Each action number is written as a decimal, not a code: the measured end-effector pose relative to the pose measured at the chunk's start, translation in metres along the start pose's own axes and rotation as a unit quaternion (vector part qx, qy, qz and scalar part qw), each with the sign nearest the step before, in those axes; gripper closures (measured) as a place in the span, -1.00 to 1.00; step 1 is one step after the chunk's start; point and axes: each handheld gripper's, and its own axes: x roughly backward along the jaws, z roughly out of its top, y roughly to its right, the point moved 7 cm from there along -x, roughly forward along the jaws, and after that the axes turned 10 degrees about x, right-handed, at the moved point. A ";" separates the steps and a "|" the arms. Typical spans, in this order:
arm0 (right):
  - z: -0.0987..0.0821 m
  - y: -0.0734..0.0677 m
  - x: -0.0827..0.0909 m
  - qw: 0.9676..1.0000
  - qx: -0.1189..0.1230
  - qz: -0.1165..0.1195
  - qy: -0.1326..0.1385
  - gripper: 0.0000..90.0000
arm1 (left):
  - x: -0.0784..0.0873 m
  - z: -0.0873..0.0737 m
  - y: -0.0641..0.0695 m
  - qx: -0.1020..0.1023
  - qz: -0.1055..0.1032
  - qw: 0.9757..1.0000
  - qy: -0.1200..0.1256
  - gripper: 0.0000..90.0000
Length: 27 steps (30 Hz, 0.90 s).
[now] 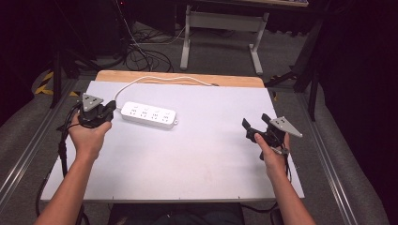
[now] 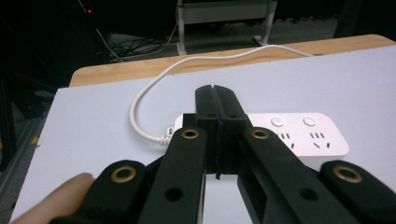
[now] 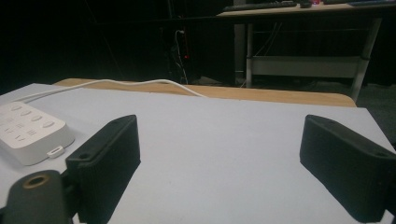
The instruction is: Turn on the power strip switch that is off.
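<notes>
1. High view: the white power strip (image 1: 149,115) lies flat on the pale table top (image 1: 187,159), just beside the left gripper (image 1: 110,108) on the side its jaw tips point to. The strip is long and narrow, with its socket faces turned up.
2. Left gripper view: the power strip (image 2: 303,135) sits directly ahead of the jaws, partly covered by them, and 2 round buttons and 2 socket faces show past them on the right. The strip is near the jaw tips, but whether they touch it cannot be told.
3. Left gripper (image 2: 215,100): its 2 black jaws are pressed flat together with only a thin seam between them, and nothing is held.
4. White cord (image 2: 140,100): it leaves the strip end nearest the left gripper, loops out ahead of it and runs away along the wooden table edge (image 2: 116,72).
5. Right gripper (image 1: 256,125): in the high view it is held over the opposite side of the table from the left gripper, well apart from the strip, with its grey 3-cornered plate on top.
6. Right gripper view: the jaws of the right gripper (image 3: 219,154) stand wide apart with bare table top between them and nothing gripped. The power strip (image 3: 28,133) lies off beyond the left jaw.
7. Left hand (image 1: 89,136) and right hand (image 1: 274,157): each wraps the body of its gripper from behind, forearms coming in from the near edge of the table.
</notes>
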 end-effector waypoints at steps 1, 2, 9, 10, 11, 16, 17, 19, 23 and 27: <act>0.000 0.000 0.000 1.000 0.000 0.000 0.000 -0.72 | -0.002 0.000 0.001 -0.005 0.002 1.000 -0.001 1.00; 0.000 0.000 0.000 1.000 0.000 0.001 0.000 -0.72 | -0.002 0.000 0.001 -0.005 0.002 1.000 -0.001 1.00; -0.001 -0.001 -0.003 1.000 0.001 0.002 -0.004 -0.72 | -0.014 0.002 0.007 -0.015 0.002 1.000 -0.013 1.00; -0.001 -0.001 -0.003 1.000 0.002 0.002 -0.004 -0.72 | -0.016 0.002 0.008 -0.020 0.004 1.000 -0.014 1.00; -0.001 0.000 -0.003 1.000 0.003 0.001 -0.004 -0.72 | -0.019 0.003 0.010 -0.021 0.004 1.000 -0.016 1.00; -0.001 0.000 -0.004 1.000 0.003 0.002 -0.005 -0.70 | -0.023 0.003 0.013 -0.029 0.004 0.999 -0.022 1.00; -0.001 0.000 -0.004 1.000 0.003 0.002 -0.005 -0.70 | -0.025 0.002 0.015 -0.030 0.001 0.999 -0.025 1.00; -0.001 0.000 -0.004 1.000 0.003 0.002 -0.004 -0.70 | -0.030 0.003 0.020 -0.040 -0.002 0.999 -0.032 1.00; -0.001 0.001 -0.004 1.000 0.003 0.000 -0.005 -0.70 | -0.041 0.004 0.027 -0.048 -0.006 0.998 -0.044 1.00; -0.002 0.001 -0.005 1.000 0.004 0.001 -0.006 -0.70 | -0.049 0.005 0.033 -0.057 -0.009 0.997 -0.055 1.00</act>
